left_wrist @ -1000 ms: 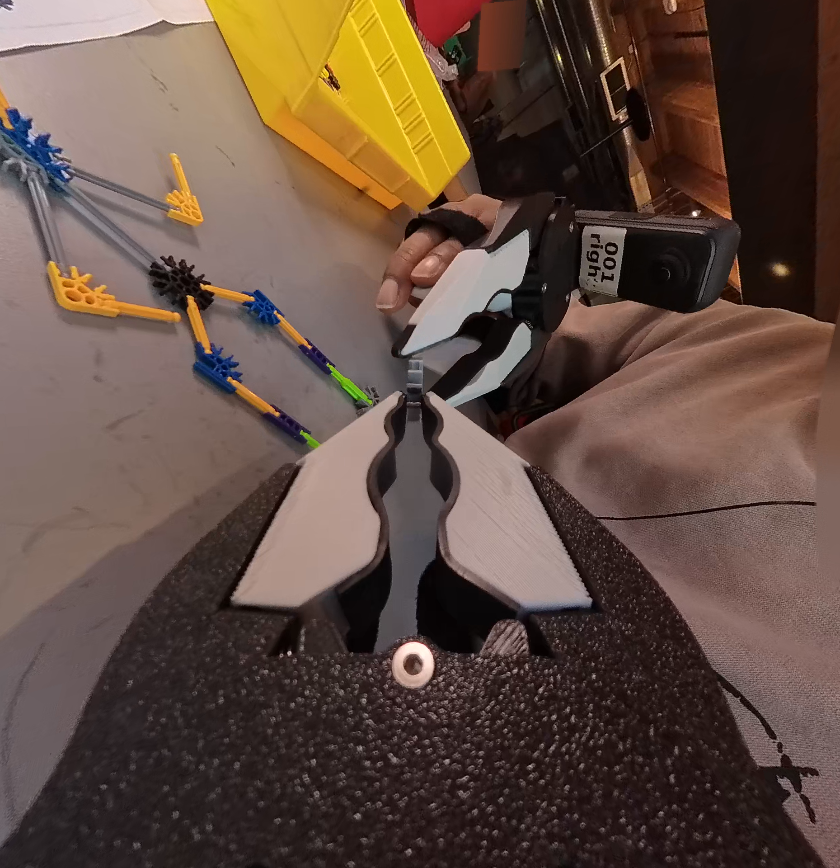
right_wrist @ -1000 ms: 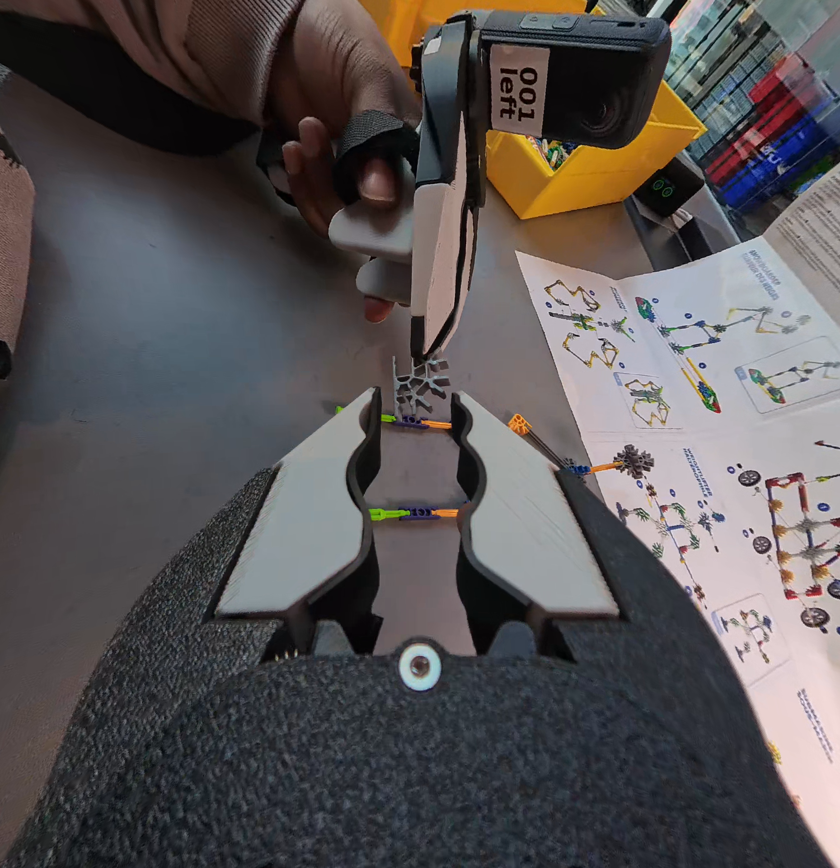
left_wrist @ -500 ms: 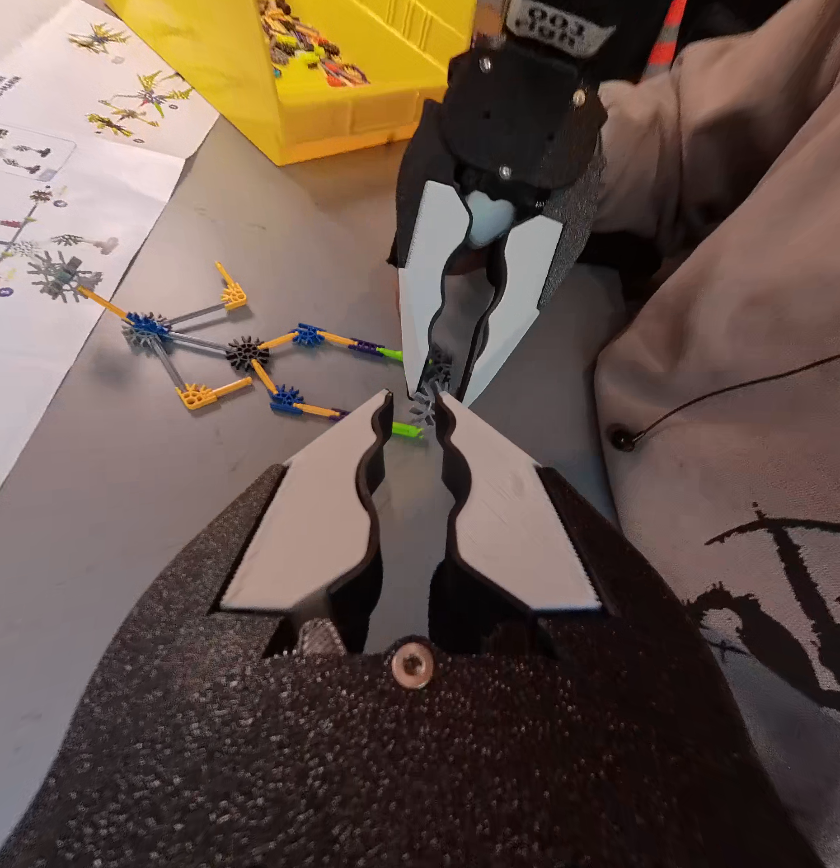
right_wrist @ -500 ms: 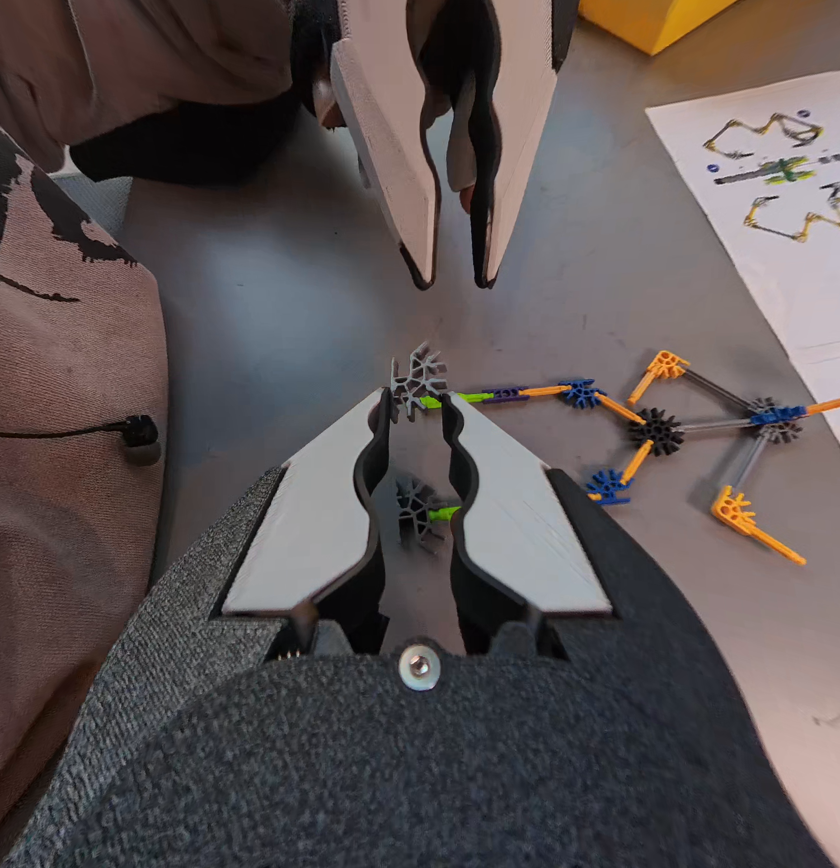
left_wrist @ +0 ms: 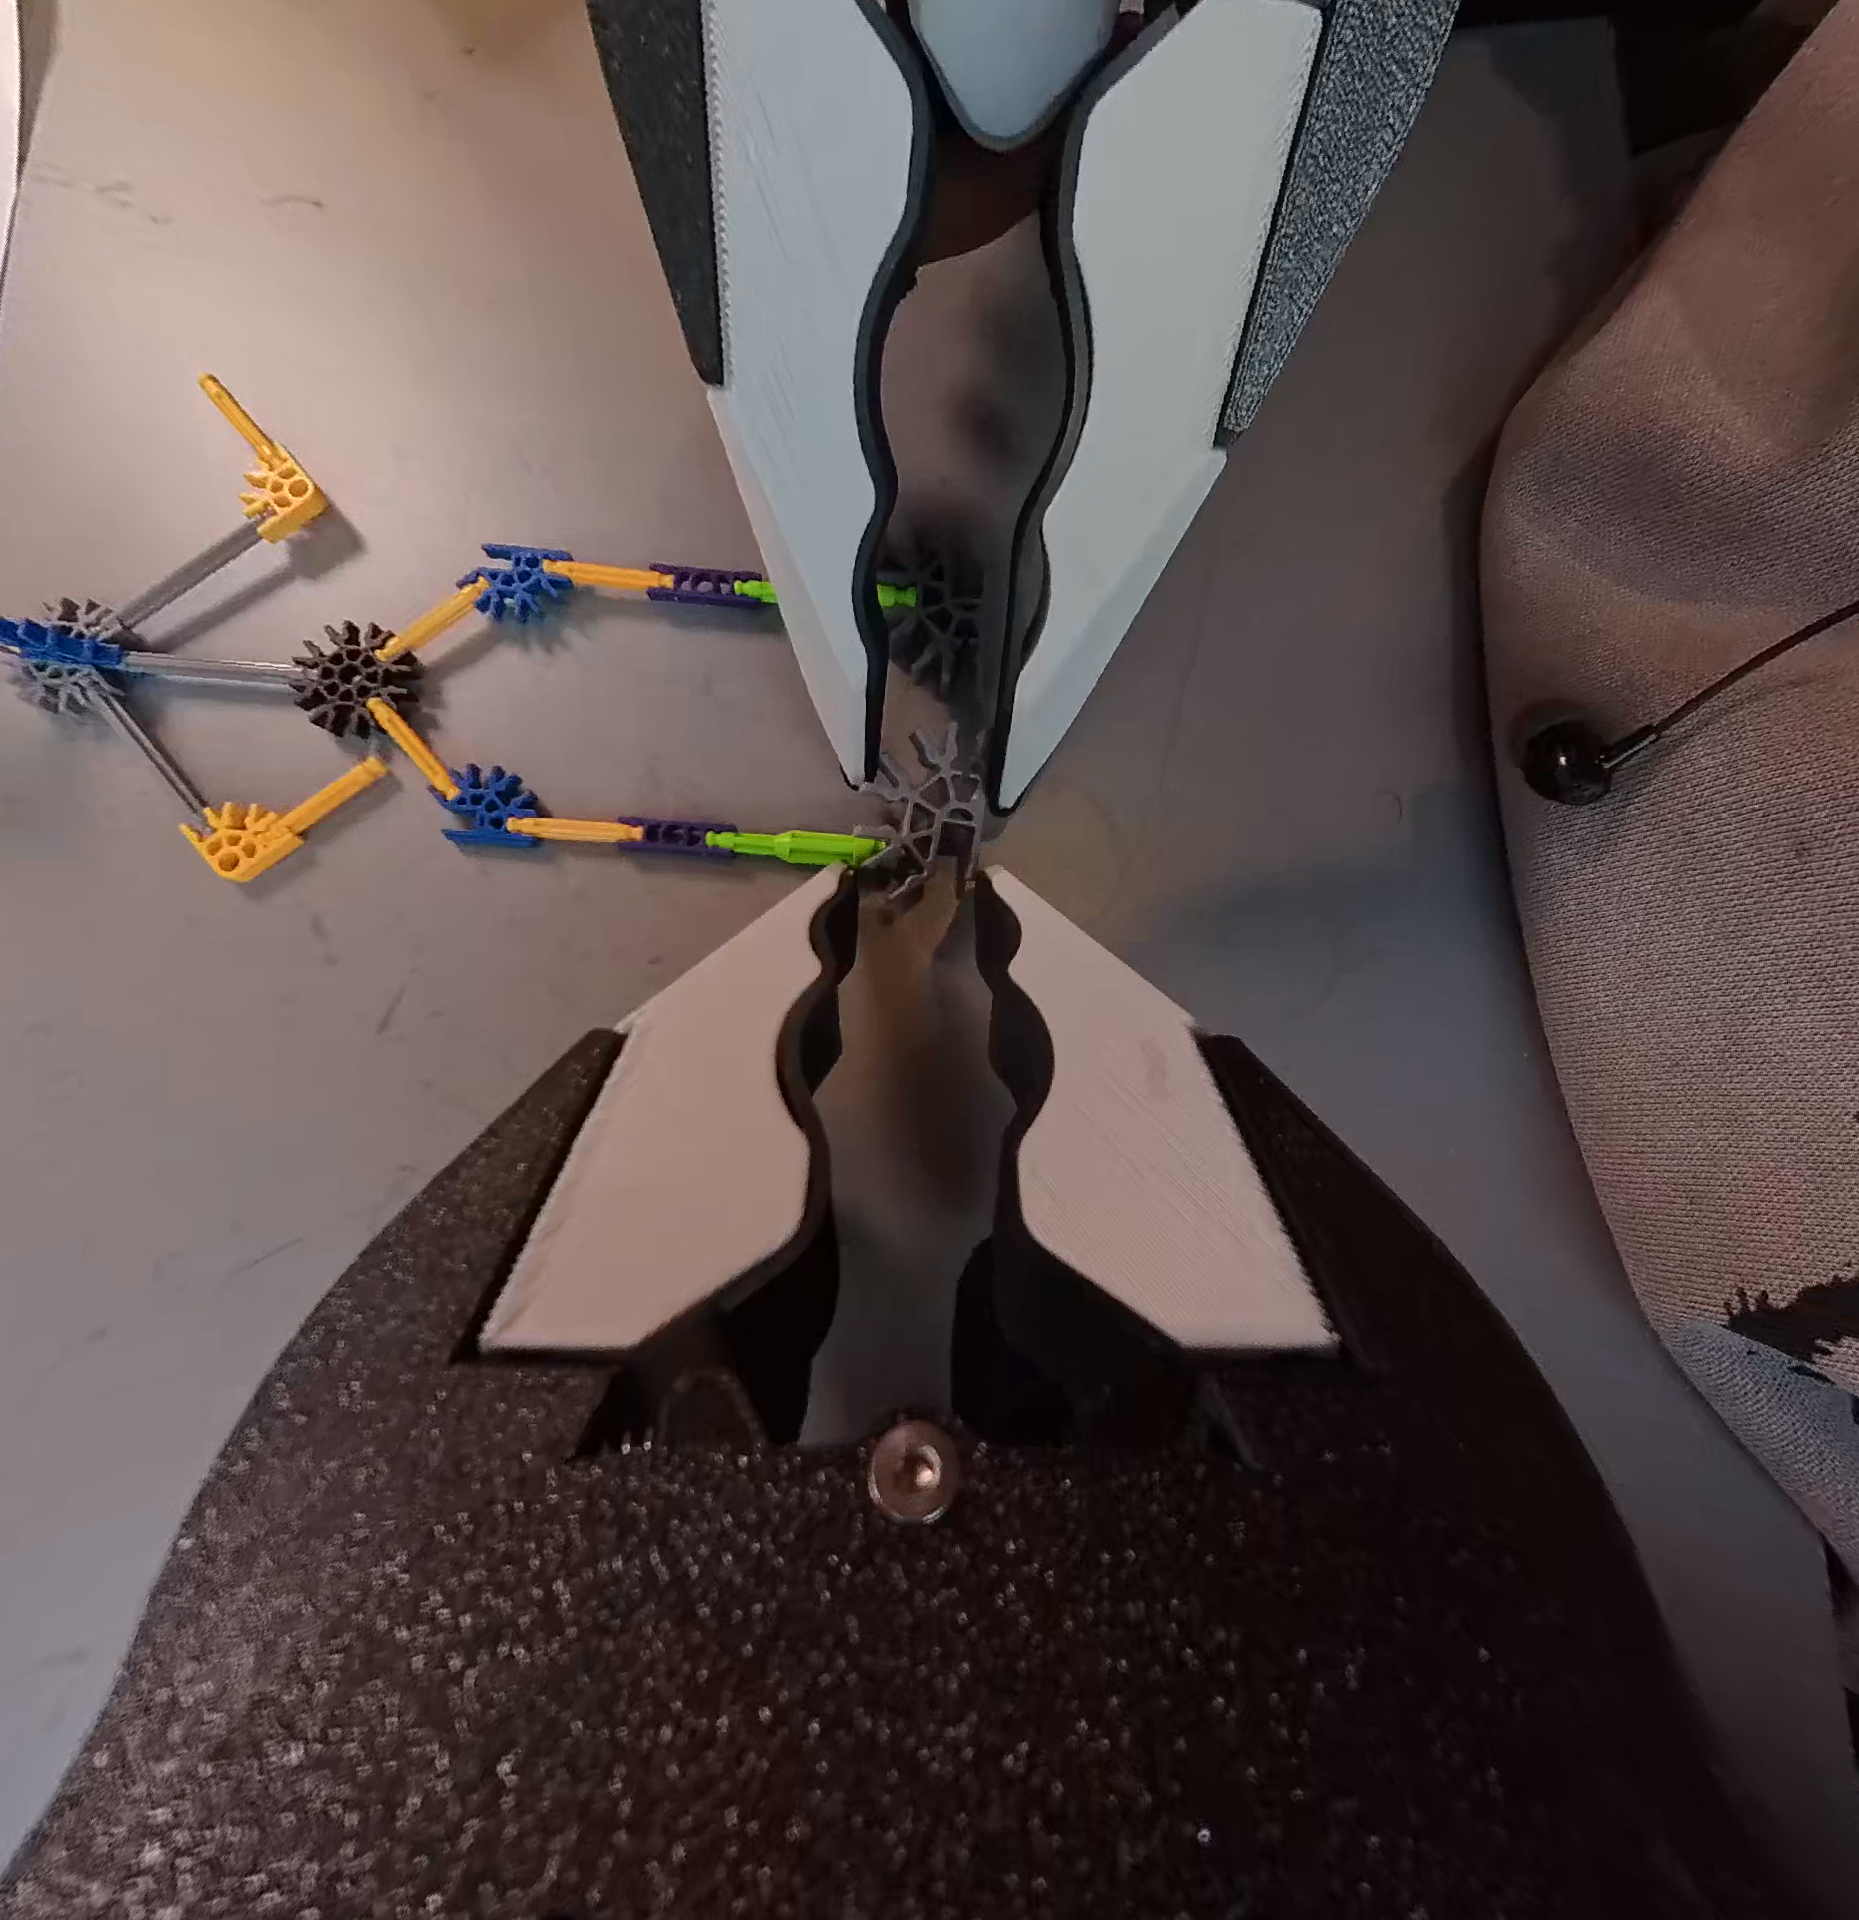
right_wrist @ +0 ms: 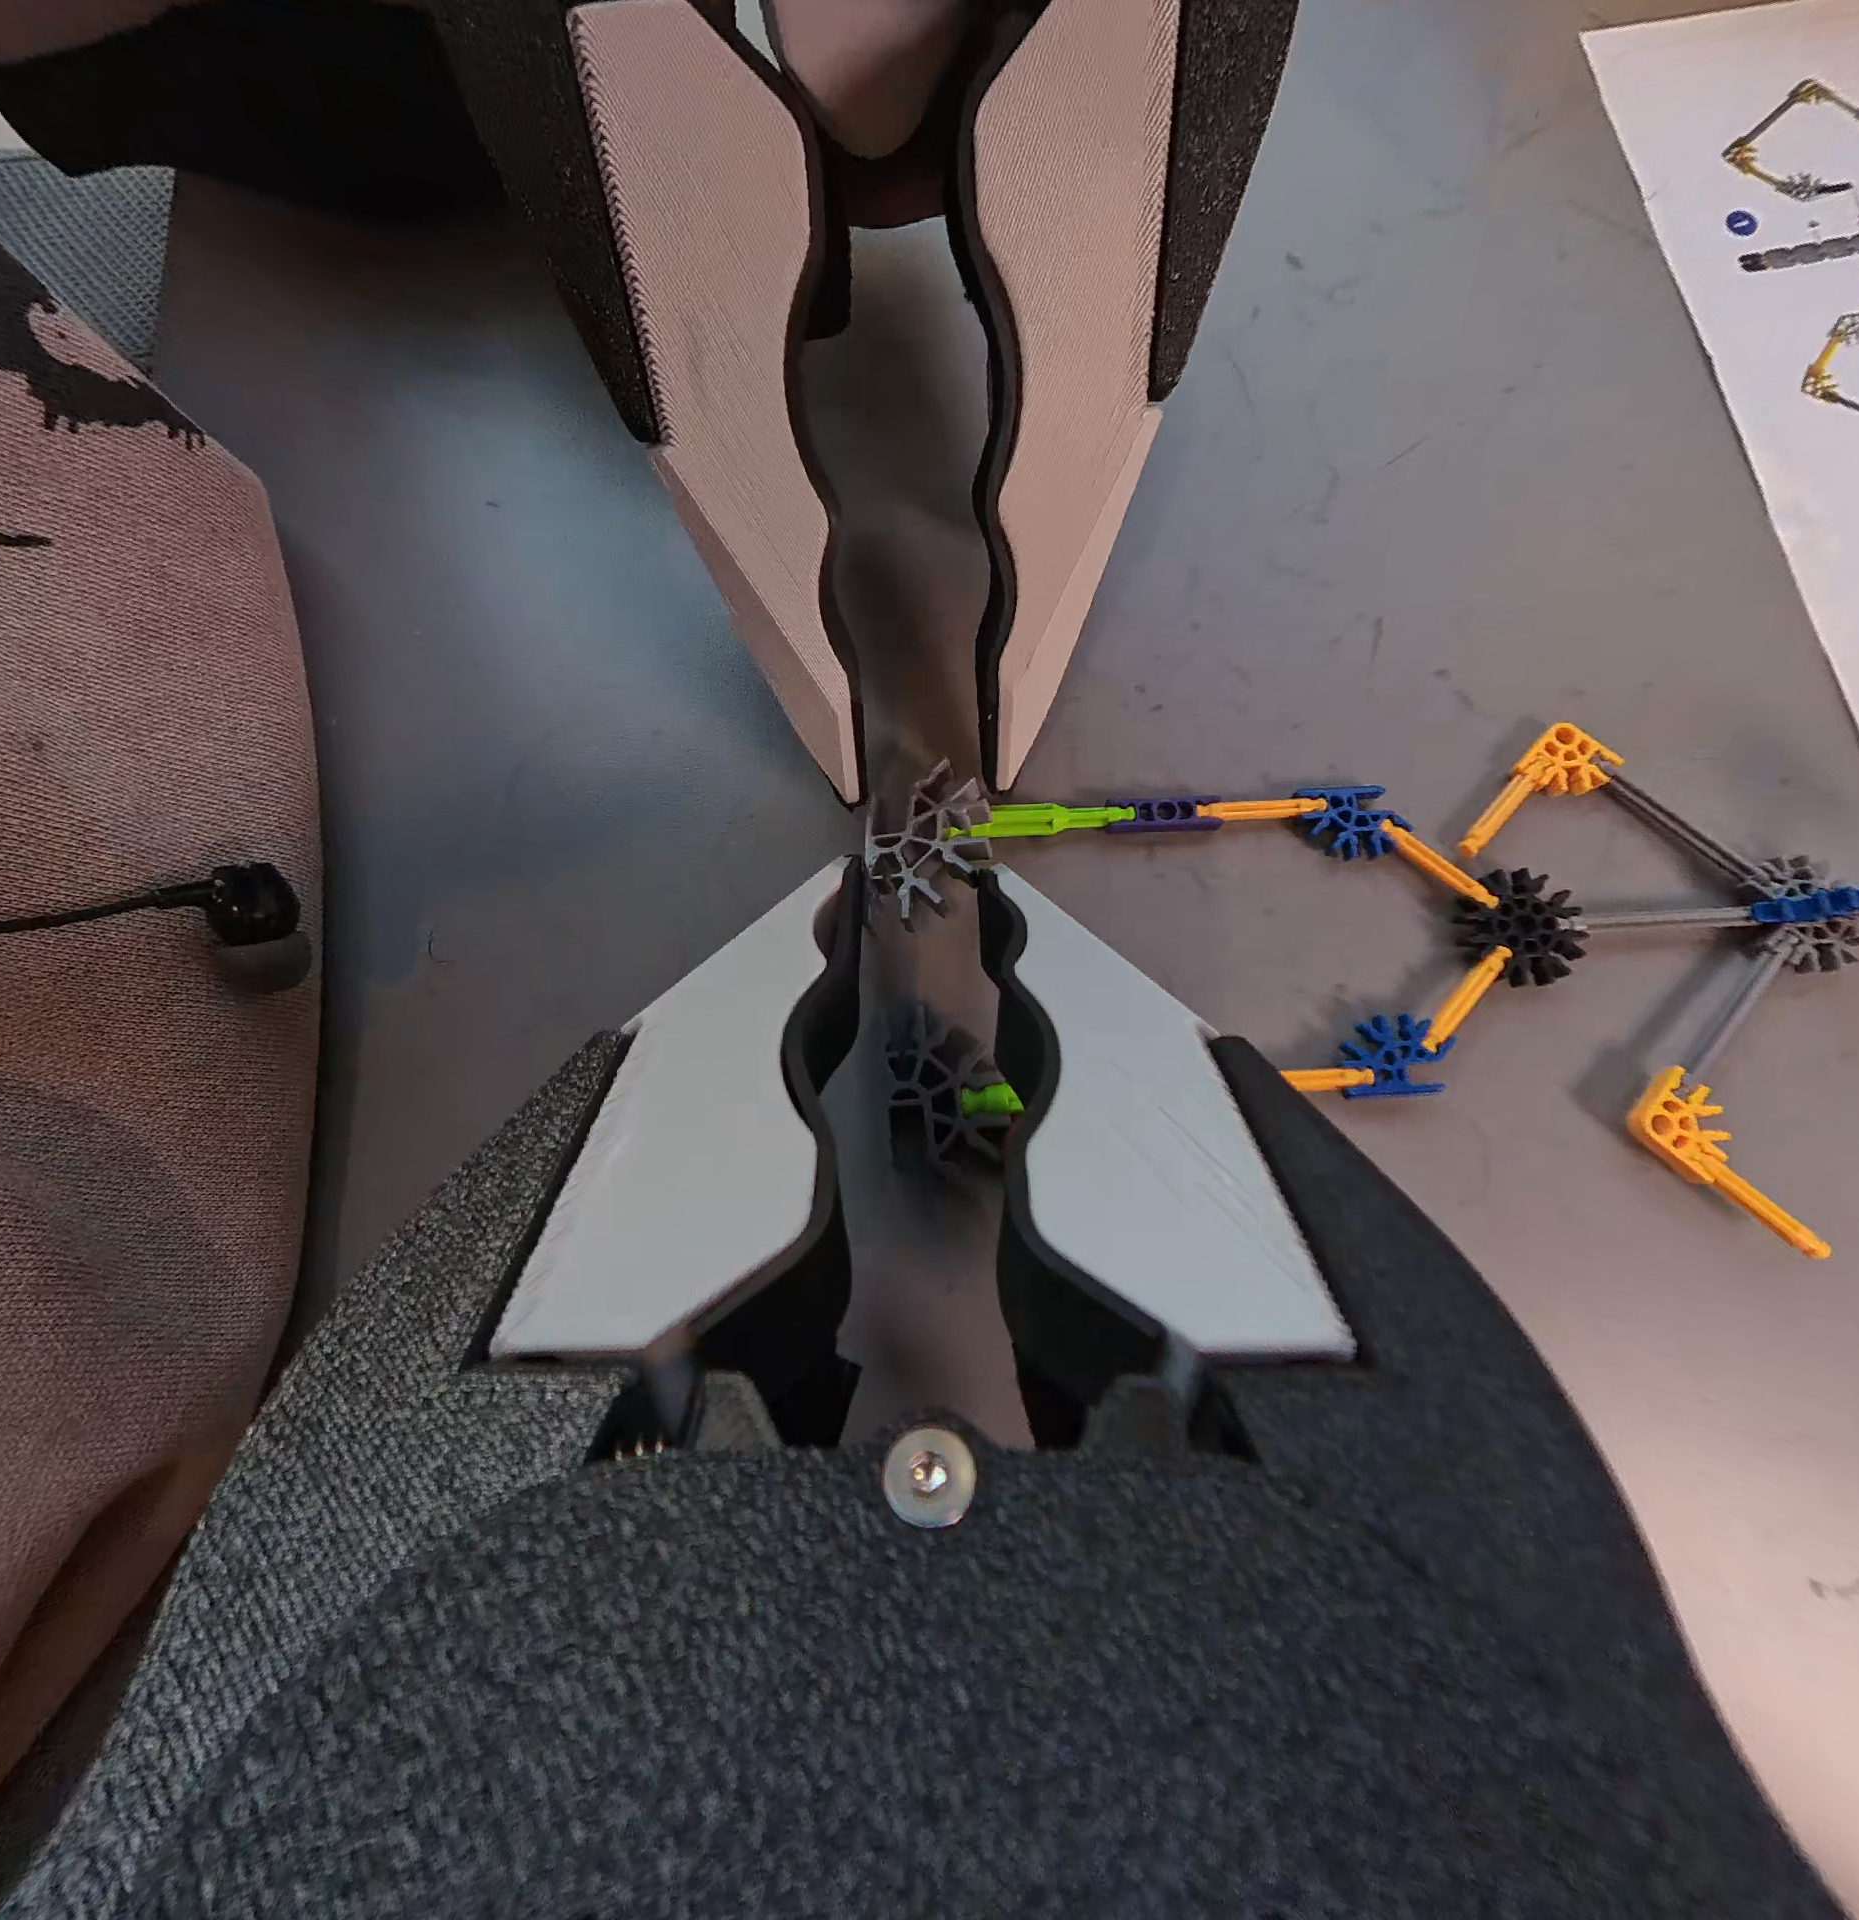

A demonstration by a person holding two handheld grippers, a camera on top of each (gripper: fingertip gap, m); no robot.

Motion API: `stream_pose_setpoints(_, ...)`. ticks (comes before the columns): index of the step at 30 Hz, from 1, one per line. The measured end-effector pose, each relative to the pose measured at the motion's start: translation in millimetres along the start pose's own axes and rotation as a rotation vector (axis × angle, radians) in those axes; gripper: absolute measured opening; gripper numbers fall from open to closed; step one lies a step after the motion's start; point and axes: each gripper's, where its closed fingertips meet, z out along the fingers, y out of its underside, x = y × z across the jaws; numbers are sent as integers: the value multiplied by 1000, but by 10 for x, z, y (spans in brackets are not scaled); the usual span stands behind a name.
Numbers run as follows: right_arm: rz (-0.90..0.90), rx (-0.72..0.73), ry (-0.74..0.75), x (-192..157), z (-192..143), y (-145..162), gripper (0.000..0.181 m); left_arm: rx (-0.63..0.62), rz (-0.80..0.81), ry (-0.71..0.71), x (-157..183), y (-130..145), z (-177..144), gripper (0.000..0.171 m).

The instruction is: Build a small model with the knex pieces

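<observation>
Nearest in left wrist view: left gripper (left_wrist: 912,878) low over grey table (left_wrist: 281,1143), jaws parted only narrowly, tips flanking lower spokes of grey snowflake connector (left_wrist: 930,816); firm contact there not resolvable, so hold or no hold cannot be told. Directly opposite, tip to tip: right gripper (right_wrist: 917,871), jaws drawn in to about connector width, pads against spokes on both sides, judged a pinch on the connector. Connector itself between the two pairs of tips, tilted rather than flat, seated on end of green rod (left_wrist: 795,845). Judged a fingertip-only hold on thin spokes, so liable to twist; best handled with light squeeze and both grippers square to rod axis. Beneath right gripper's fingers, seen through the gap in right wrist view: second, darker connector (right_wrist: 935,1101) on a short green stub, flat on table, untouched. Farther out along green rod: purple link, yellow rod, blue connector (left_wrist: 489,805), then black hub (left_wrist: 353,677), grey rods and yellow corner pieces (left_wrist: 234,836), all flat, well apart from both grippers. To the side: beige garment (left_wrist: 1735,727) with black cord toggle (left_wrist: 1569,764). Farthest, at table edge in right wrist view: printed sheet with diagrams (right_wrist: 1818,312)
</observation>
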Motion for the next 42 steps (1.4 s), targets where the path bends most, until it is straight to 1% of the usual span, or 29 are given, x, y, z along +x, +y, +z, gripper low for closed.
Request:
stream_pose_setpoints(5, -17, -2, 10, -5, 7, -5, 21, 5, 6, 6, 15, -15, -41, 20)
stream_pose_setpoints(9, -35, 9, 24, 10, -10, -24, 25, 15, 1, 17, 15, -19, -100, 17)
stream_pose_setpoints(12, -54, 19, 31, 16, -36, -37, 26, -1, -11, 32, 20, 27, -104, 17)
stream_pose_setpoints(15, -78, -18, 37, 10, -37, 33, 26, -26, -13, 46, 29, 87, -86, 17)
stream_pose_setpoints(19, -74, -45, 5, -29, -105, 88, 26, -32, -13, 58, 44, 105, -81, 17)
stream_pose_setpoints(24, -89, -110, 12, 19, -164, 230, 21, -16, -14, 66, 57, 77, -87, 17)
stream_pose_setpoints(31, -104, -147, 5, 50, -250, 324, 21, -9, 5, 75, 90, 56, -72, 17)
stream_pose_setpoints(33, -108, -127, 15, 69, -281, 294, 22, -3, 7, 72, 88, 44, -67, 17)
stream_pose_setpoints(37, -101, -19, 6, 31, -308, 88, 23, 28, 10, 76, 95, -12, -69, 17)
stream_pose_setpoints(42, -119, 14, 10, -12, -217, 24, 28, 55, 6, 62, 64, -58, -73, 17)
